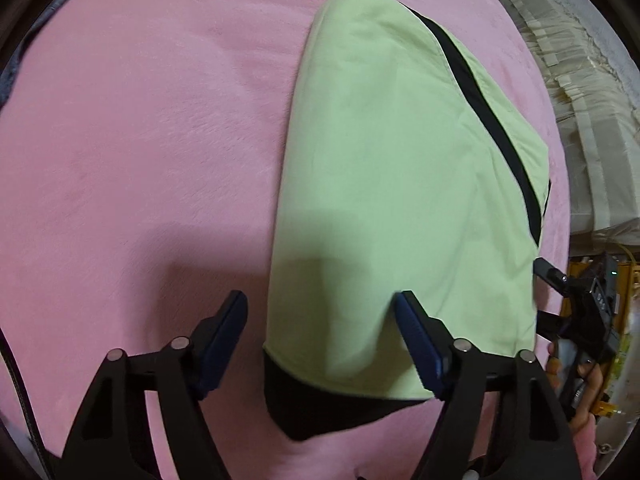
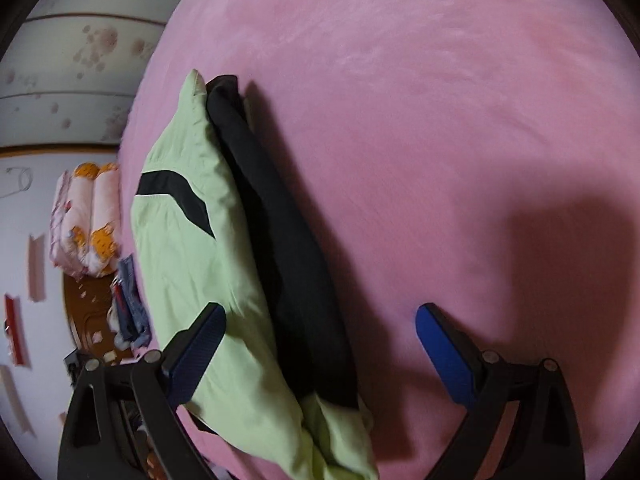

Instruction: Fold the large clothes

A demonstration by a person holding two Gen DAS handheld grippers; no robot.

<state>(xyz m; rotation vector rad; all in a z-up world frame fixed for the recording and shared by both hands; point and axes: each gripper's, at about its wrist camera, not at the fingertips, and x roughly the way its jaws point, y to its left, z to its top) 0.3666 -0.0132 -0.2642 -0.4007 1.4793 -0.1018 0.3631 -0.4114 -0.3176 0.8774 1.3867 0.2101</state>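
A light green garment [image 1: 400, 184] with a black stripe and a black hem [image 1: 320, 404] lies folded on the pink blanket [image 1: 140, 160]. My left gripper [image 1: 320, 320] is open just above its near end, the hem corner between the fingers, and the right finger [image 1: 420, 344] lies over the green cloth. In the right wrist view the same garment [image 2: 192, 264] shows a black layer [image 2: 288, 272] folded on top. My right gripper [image 2: 320, 336] is open astride that long edge, and its left finger [image 2: 200, 344] is over the green cloth. The pads press on nothing.
Pale curtains [image 1: 580, 100] hang beyond the blanket's far right edge, and a grey cloth [image 1: 12, 76] lies at its left edge. A hand [image 1: 588, 376] holds the other gripper at the right. Rolled pink bedding [image 2: 88, 220] and jeans [image 2: 130, 304] lie off the bed.
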